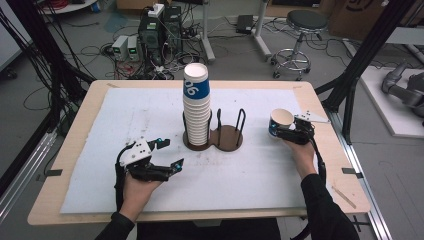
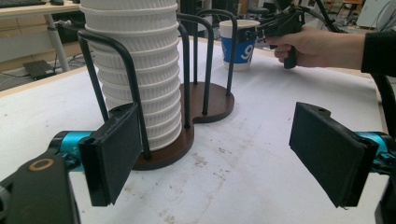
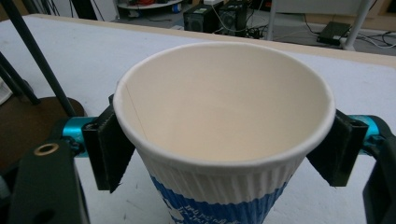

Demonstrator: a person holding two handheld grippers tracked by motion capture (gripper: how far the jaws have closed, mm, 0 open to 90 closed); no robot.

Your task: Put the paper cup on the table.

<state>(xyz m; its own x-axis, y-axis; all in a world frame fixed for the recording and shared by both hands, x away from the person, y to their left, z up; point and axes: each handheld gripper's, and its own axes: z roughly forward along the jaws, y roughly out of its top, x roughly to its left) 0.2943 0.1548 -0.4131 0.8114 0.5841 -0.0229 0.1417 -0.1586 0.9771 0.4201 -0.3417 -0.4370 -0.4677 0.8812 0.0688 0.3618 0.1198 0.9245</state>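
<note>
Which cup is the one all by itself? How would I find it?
Start at the tall cup stack in the brown holder at the table's middle, then look right. There the right gripper clamps a single cup. It is the cup apart from the stack, upright and empty, white with a blue band.

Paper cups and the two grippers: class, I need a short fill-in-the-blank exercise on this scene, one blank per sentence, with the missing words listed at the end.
1. The right gripper is shut on a single ____.
2. The left gripper has its jaws ____, holding nothing.
3. The stack of cups stands in the ____ ring of the brown holder, as the high view shows it.
4. The other ring holds ____ cups.

Missing words: cup; open; left; no
</note>
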